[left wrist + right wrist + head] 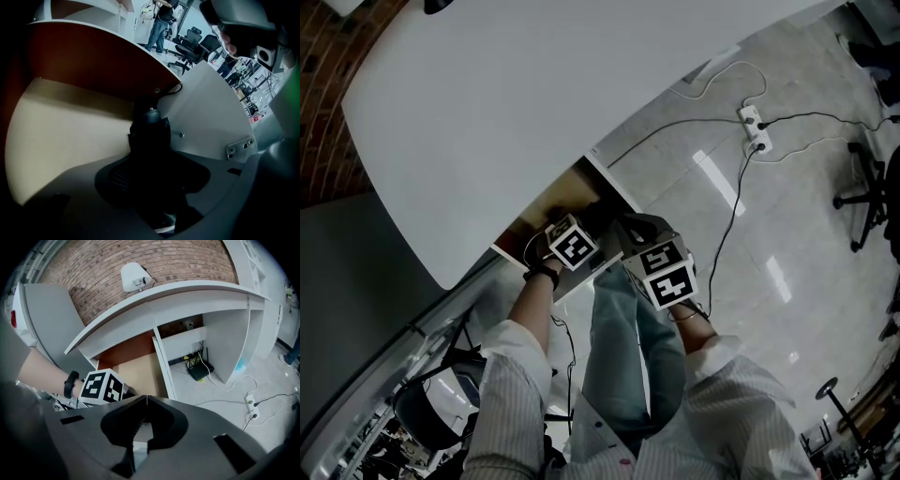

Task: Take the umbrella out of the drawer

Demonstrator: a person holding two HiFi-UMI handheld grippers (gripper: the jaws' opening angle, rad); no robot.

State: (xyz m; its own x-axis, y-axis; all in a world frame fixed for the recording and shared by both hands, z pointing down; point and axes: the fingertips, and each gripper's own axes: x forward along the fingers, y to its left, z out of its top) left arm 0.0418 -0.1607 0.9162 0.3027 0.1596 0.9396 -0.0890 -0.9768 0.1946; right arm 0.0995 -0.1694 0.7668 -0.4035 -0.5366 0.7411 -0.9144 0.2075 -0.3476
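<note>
In the open drawer (61, 136) under the white surface (534, 94) | umbrella (150, 136) inside, between left gripper (152, 187) fingers, spread, not yet clamped | right gripper (146, 399) fingers clenched, empty | grasp and lift-out remain

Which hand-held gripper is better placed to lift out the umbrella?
Left. The left hand-held gripper reaches into the open drawer with the umbrella between its jaws; the right hand-held gripper is shut, outside the drawer.

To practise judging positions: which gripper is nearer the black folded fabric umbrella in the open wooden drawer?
Left. The left gripper reaches into the drawer, with the umbrella between its jaws. The right gripper hangs outside the drawer, jaws together and empty.
</note>
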